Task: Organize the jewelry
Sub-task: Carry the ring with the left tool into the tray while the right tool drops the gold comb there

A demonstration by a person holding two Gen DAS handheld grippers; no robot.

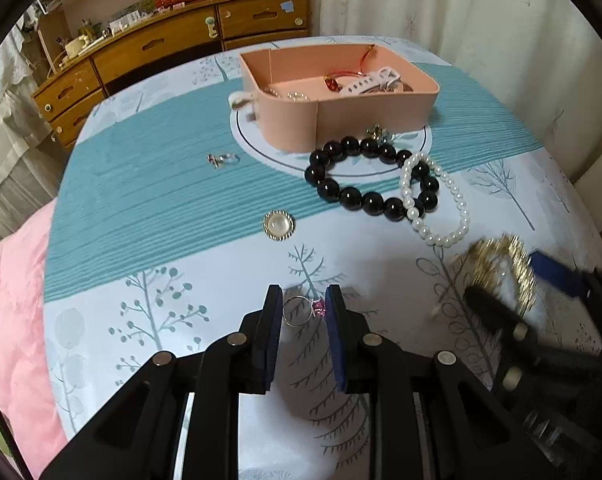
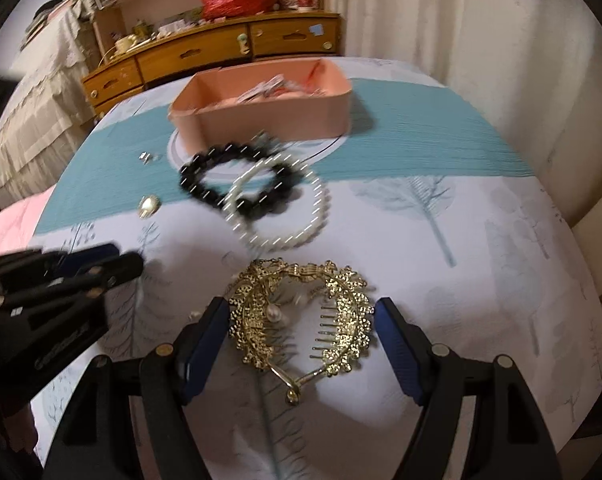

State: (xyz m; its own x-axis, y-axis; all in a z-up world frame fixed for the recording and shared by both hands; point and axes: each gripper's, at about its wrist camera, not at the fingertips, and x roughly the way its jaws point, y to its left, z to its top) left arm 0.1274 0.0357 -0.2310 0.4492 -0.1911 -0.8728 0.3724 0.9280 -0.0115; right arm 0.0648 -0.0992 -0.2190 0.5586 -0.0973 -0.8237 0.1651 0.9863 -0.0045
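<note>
The left gripper (image 1: 303, 307) points steeply down at the bed cover (image 1: 221, 280), its two blue-padded fingers (image 1: 275, 312) drawn close together with only a narrow gap between them. A silver ring (image 1: 299, 311) sits in that gap, its pink stone against the right-hand pad and its band just short of the left-hand pad. The right gripper (image 2: 301, 316) also tilts steeply down toward the bed cover, to the right of the left gripper, its jaws spread wide. Its blue pads (image 2: 397, 344) stand on either side of a gold hair comb (image 2: 301, 312), flanking its outer edges; whether they press on it cannot be told.
</note>
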